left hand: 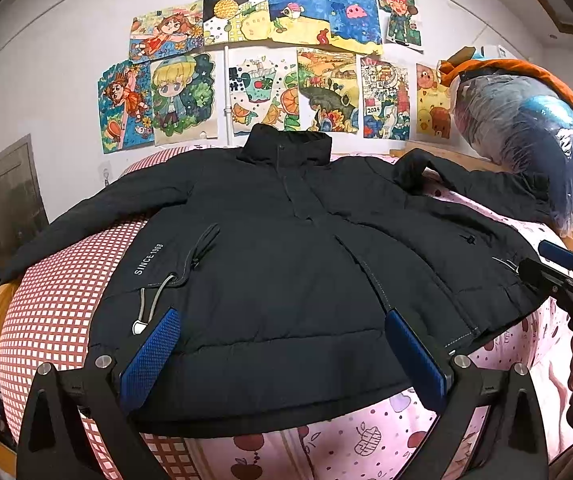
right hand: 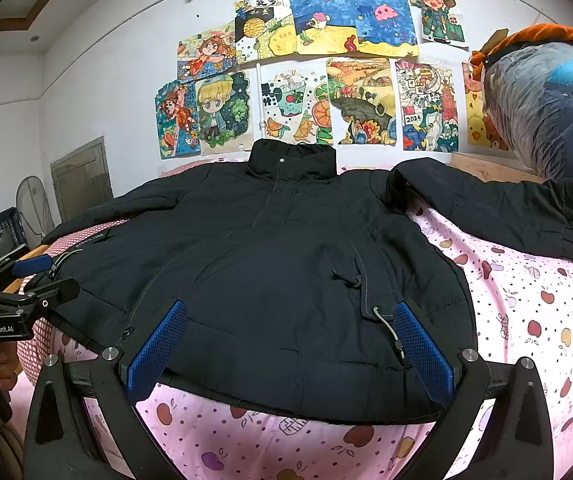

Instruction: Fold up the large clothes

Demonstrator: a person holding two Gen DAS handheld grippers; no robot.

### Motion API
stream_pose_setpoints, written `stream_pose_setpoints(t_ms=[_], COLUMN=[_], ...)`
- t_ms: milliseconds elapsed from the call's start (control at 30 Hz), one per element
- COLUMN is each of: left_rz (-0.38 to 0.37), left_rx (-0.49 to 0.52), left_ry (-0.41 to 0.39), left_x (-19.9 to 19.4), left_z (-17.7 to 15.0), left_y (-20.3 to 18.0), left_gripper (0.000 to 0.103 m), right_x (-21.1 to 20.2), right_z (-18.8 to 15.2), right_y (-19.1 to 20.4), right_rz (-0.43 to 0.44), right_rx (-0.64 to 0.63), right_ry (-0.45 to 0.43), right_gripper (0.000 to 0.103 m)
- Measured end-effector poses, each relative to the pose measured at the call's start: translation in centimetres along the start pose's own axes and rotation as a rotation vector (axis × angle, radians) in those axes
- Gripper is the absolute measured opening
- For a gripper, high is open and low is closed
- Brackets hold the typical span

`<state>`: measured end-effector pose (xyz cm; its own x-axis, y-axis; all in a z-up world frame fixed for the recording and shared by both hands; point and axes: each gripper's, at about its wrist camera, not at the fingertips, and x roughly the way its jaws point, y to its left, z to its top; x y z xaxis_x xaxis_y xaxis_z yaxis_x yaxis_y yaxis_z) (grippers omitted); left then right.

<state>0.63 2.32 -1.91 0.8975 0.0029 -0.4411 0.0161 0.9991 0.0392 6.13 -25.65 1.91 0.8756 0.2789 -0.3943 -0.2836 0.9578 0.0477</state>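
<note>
**Now hovering at the hem of a puffy jacket**

Both tools are hanging spread and empty: the left gripper (left hand: 282, 354) and the right gripper (right hand: 290, 350) are each facing the hem of the black jacket (left hand: 286, 248), which is lying flat, front up, on the bed (right hand: 526, 320). It is looking soft, bulky and springy, so a sleeve cuff or hem corner is probably offering the surest hold. Beyond, a clear plastic bag (left hand: 526, 136) is holding bundled blue fabric.

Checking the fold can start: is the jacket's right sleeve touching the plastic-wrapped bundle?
Cannot tell. In the right wrist view the sleeve cuff reaches the bundle, but no contact or gap shows plainly.
</note>
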Motion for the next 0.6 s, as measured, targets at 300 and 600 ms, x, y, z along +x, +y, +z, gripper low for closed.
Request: stream_pose_setpoints(t_ms=[300,600], left_rz=[0.037,0.086], left_rx=[0.003,-0.016], left_ry=[0.051,0.080], left_x=[0.8,1.3], left_z=[-0.2,2.7], left_y=[0.6,0.9], left_gripper=[0.103,0.103], right_x=[1.1,1.1], right_z=[0.2,5.7], right_y=[-1.1,-4.3], right_rz=[0.012,-0.063], right_rx=[0.040,-0.011], right_ry=[0.065,0.171], right_gripper=[0.102,0.102])
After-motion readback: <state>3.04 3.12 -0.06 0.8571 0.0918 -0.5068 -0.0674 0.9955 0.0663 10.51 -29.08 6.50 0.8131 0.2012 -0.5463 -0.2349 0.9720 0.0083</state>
